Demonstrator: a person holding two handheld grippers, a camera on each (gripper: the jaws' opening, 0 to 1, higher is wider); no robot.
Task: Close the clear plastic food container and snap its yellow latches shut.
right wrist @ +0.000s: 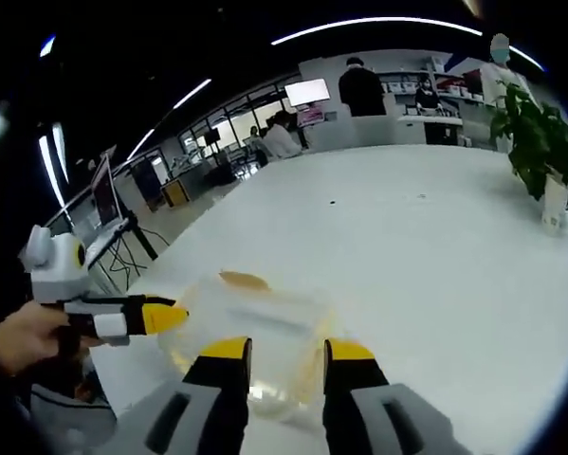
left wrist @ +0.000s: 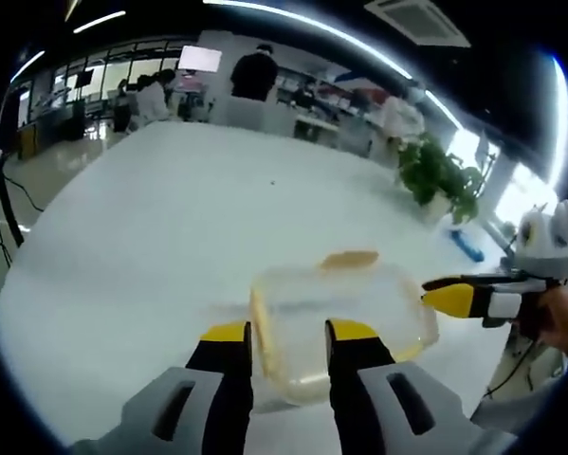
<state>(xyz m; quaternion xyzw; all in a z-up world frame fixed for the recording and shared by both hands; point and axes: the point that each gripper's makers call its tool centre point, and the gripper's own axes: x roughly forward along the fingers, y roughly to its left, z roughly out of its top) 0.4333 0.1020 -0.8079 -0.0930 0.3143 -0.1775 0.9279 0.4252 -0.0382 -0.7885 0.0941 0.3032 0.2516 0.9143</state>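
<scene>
The container [left wrist: 345, 327] is a clear, rounded-rectangular plastic box with a frosted, glossy lid, lying on a smooth white table [left wrist: 170, 237] close to its near edge. A yellow latch [left wrist: 350, 259] sits at its far rim, and a paler yellow strip runs down one side wall. In the left gripper view the left gripper [left wrist: 288, 334] stands over the box's near end, its black jaws with yellow tips apart, one tip at each side of that end; whether they touch the plastic cannot be told. The right gripper [left wrist: 447, 298] reaches in from the right, its yellow tip at the box's right edge, a hand [left wrist: 560, 318] behind it. In the right gripper view the right gripper [right wrist: 288, 353] has its jaws apart too, framing the box's near side, and the left gripper [right wrist: 160, 318] points in from the left. Past the box the table runs bare to a leafy green plant [left wrist: 440, 175] and a blue object [left wrist: 464, 245]. People [left wrist: 255, 74] stand among desks and a bright screen [left wrist: 200, 59] beyond.
</scene>
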